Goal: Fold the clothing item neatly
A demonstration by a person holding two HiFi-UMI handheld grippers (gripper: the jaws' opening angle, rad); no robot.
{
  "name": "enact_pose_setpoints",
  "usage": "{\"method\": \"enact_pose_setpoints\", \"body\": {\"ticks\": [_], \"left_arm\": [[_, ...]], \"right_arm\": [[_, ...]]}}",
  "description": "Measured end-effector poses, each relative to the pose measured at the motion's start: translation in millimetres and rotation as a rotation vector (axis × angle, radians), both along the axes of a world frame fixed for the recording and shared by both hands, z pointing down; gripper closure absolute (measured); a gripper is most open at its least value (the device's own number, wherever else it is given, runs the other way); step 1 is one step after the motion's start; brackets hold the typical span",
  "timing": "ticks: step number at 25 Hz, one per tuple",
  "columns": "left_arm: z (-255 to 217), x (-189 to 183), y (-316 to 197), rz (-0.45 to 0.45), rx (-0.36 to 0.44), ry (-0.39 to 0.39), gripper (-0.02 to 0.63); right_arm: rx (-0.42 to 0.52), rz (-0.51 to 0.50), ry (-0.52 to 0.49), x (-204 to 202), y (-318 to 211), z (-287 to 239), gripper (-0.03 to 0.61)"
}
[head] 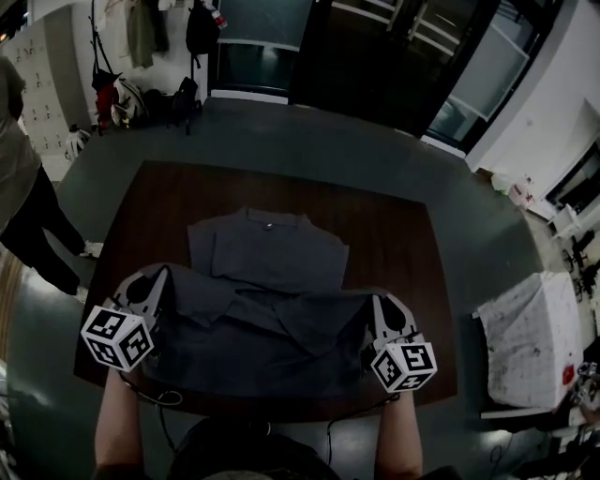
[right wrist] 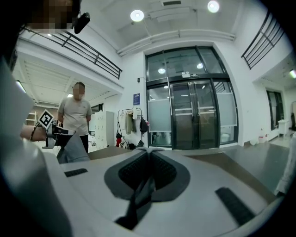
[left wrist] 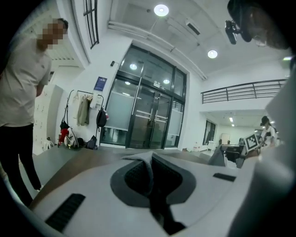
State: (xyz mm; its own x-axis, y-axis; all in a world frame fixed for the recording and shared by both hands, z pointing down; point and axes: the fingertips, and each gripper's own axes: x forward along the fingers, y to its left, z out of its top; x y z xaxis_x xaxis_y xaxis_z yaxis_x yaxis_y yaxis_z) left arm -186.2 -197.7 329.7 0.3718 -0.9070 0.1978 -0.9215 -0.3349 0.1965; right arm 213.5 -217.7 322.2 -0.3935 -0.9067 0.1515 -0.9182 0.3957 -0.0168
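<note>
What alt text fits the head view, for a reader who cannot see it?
The left gripper and right gripper each pinch the near part of a grey shirt lying on a dark table. A person stands at the picture's left edge, glass doors beyond.

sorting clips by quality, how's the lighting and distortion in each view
Head view: dim, the shirt hard to tell from the table, edges bowed. Left gripper view: bright, lamp blown out, dark fisheye corners. Right gripper view: likewise bright, lamp glaring, doors bowed.
</note>
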Motion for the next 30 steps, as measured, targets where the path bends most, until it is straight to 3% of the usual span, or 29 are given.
{"method": "enact_pose_setpoints", "body": {"ticks": [5,14,26,30], "left_arm": [[2,-12,-67,0.028,-0.022,0.011,0.599],[30,-29,-159,-0.003,-0.086,-0.017,0.600],[134,-43,-238,-0.017,-0.270,-0.091,0.598],[161,-49,-251,-0.013,-0.337,-0.152,0.598]], "right_arm": [[-0.028,0.045,-0.008,-4,-63,-2,0.578],[-0.101,0.099,-0.057,15,-154,19,0.578],[-0.298,0.133,0.001,30,-243,124,0.578],[-0.374,0.150,0.034,35,-257,154,0.577]]}}
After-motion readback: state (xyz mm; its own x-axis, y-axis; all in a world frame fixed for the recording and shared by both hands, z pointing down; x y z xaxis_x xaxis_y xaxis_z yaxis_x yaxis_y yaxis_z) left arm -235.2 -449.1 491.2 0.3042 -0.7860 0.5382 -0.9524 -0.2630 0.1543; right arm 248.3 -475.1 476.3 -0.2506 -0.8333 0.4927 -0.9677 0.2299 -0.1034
